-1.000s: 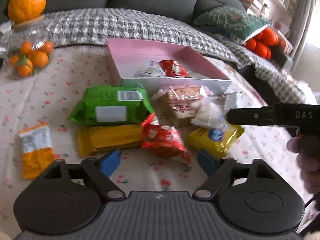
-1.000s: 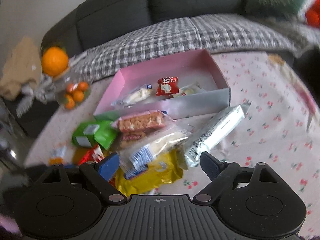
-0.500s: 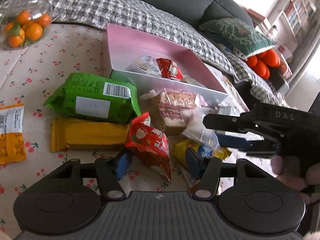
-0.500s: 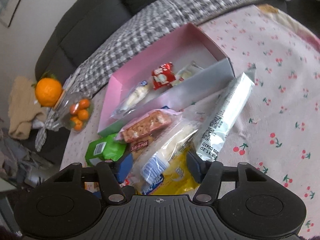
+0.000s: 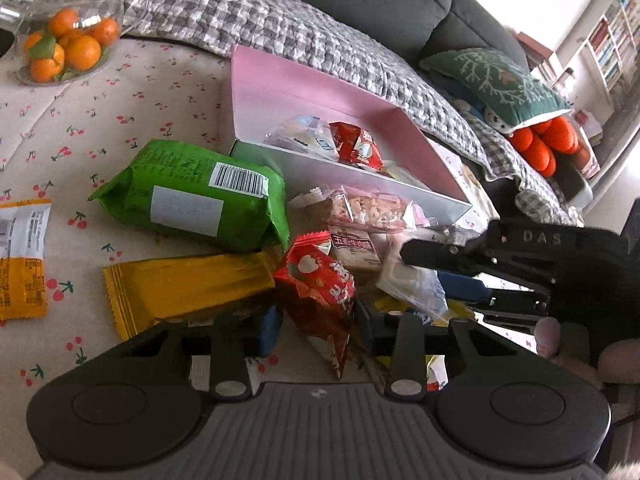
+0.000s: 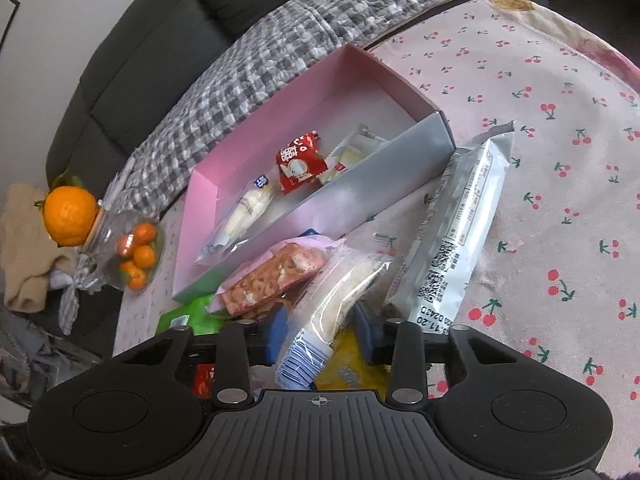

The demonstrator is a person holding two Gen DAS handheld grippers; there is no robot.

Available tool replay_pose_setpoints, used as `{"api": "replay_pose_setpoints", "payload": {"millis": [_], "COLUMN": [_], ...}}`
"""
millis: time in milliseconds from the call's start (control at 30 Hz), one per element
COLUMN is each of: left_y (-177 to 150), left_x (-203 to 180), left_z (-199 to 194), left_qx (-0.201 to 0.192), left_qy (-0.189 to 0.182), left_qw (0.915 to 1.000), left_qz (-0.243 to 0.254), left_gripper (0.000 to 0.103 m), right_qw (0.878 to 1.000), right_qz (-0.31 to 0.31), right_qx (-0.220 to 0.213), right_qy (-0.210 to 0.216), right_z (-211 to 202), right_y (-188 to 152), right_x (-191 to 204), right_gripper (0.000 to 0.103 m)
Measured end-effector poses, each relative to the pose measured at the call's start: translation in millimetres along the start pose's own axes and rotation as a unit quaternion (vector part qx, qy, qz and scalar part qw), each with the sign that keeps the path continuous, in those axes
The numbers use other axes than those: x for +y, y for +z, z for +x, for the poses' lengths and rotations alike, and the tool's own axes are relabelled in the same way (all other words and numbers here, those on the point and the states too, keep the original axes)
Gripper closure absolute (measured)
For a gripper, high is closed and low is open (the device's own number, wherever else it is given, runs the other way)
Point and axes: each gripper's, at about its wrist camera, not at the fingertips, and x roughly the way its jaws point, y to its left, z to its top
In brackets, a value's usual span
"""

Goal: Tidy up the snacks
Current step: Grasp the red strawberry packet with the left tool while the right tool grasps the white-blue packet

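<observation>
Left gripper (image 5: 316,326) closing on red snack packet (image 5: 320,280) – right gripper (image 6: 318,334) on clear-wrapped pastry (image 6: 340,292); contact apparently made (wrappers crinkly, slippery; contents soft, best pinched mid-body).

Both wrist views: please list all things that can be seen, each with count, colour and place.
box: one, pink, table by sofa
snacks in box: three; one red, two pale
green packet: one, left of box
yellow bars: two, left foreground
nut bar: one, pinkish, before box
silver packet: one, right of box
red packet: one, between left jaws
clear packet: one, whitish, between right jaws
jar of oranges: one, far left
cushion: one, green, sofa
left gripper: black, closing
right gripper: black, closing
</observation>
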Motion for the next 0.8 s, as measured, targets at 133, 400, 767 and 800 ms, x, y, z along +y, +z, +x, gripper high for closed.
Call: {"api": "replay_pose_setpoints", "payload": {"millis": [133, 400, 767, 800], "left_y": [0, -4, 1, 2], "left_x": [3, 6, 7, 6], "left_z": [-4, -12, -25, -27], "left_qx": [0.008, 0.019, 0.017, 0.015], "left_qy": [-0.006, -0.01, -0.018, -0.02], "left_qw": [0.9999, 0.9998, 0.9997, 0.9997], "left_qz": [-0.008, -0.002, -0.01, -0.009], "left_gripper": [0.071, 0.074, 0.074, 0.074], "right_qw": [1.0, 1.0, 0.999, 0.999], "right_qz": [0.002, 0.018, 0.031, 0.033], "right_qx": [-0.001, -0.003, -0.01, -0.01], "right_qy": [0.0, 0.013, 0.031, 0.034], "right_z": [-9, -27, -47, -49], "right_y": [2, 7, 11, 12], "right_x": [-5, -19, -22, -22], "right_gripper": [0.077, 0.083, 0.084, 0.084]}}
